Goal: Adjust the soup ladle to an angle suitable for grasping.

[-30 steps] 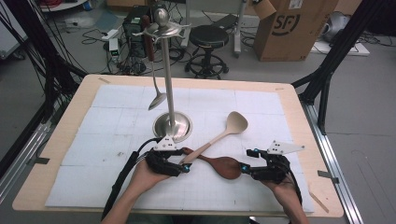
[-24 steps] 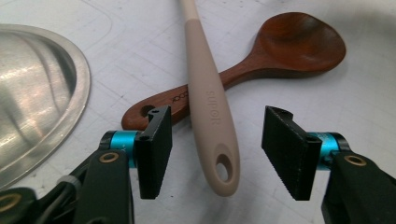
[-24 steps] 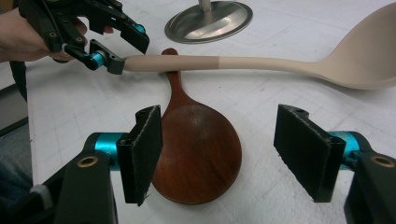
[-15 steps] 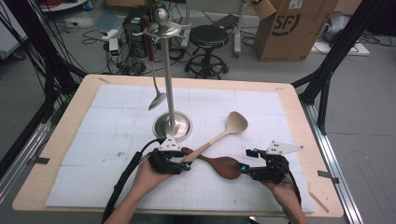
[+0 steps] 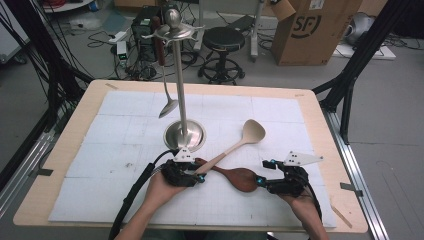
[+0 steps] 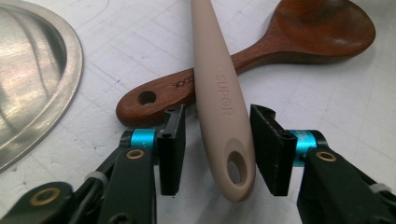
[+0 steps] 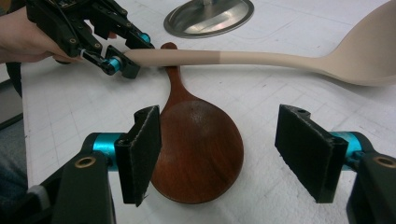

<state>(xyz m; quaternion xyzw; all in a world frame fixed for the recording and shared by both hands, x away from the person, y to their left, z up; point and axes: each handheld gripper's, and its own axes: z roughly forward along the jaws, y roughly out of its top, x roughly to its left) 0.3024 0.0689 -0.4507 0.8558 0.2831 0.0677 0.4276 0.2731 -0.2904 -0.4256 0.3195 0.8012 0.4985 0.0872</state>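
A beige spoon [image 5: 235, 146] lies slantwise on the white mat, its handle [image 6: 219, 93] crossing over the handle of a dark wooden spoon [image 5: 242, 179]. My left gripper [image 5: 200, 175] straddles the beige handle's holed end; its jaws have just been closing. A narrow gap still shows at one pad [image 6: 173, 149], and the other sits at the handle's edge. My right gripper [image 5: 260, 182] is open, its pads standing to either side of the wooden spoon's bowl [image 7: 196, 144] without touching it. In the right gripper view, the left gripper [image 7: 126, 58] sits at the beige spoon [image 7: 280, 58].
A tall metal stand with a round base [image 5: 184, 135] rises just behind the left hand, and a metal ladle [image 5: 168, 107] hangs from its top. The base [image 6: 32, 70] lies close to the left jaw. The mat's front edge is just behind both hands.
The left gripper's jaws have drawn closer together around the beige spoon's handle. Both hands and both spoons lie where they were.
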